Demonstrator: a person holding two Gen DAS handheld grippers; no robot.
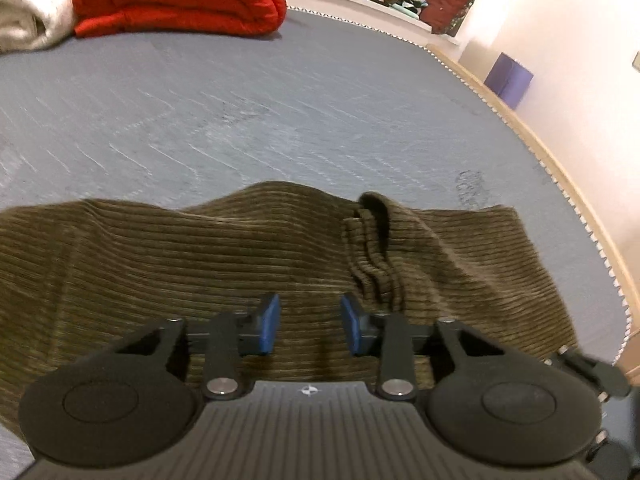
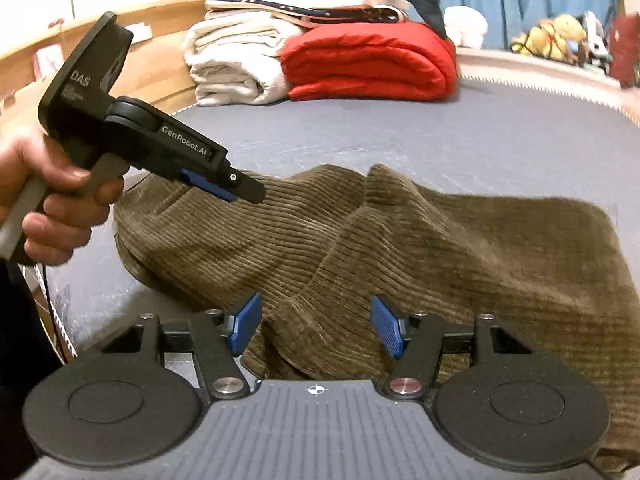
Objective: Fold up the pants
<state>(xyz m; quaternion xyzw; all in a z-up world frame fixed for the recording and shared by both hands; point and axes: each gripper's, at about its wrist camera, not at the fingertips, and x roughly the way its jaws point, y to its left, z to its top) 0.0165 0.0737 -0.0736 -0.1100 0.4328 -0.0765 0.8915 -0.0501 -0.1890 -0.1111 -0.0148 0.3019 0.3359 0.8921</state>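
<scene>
Beyond the pants [image 2: 400, 248], a red quilt [image 2: 372, 64]; both hand-held grippers gape, gripping nothing.

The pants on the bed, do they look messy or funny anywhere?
Yes. The brown corduroy pants are not flat: a raised, bunched ridge runs across the middle, and a near edge curls up in front of the right gripper.

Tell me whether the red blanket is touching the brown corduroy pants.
Apart. The right wrist view shows bare grey bed between the red blanket and the pants.
</scene>
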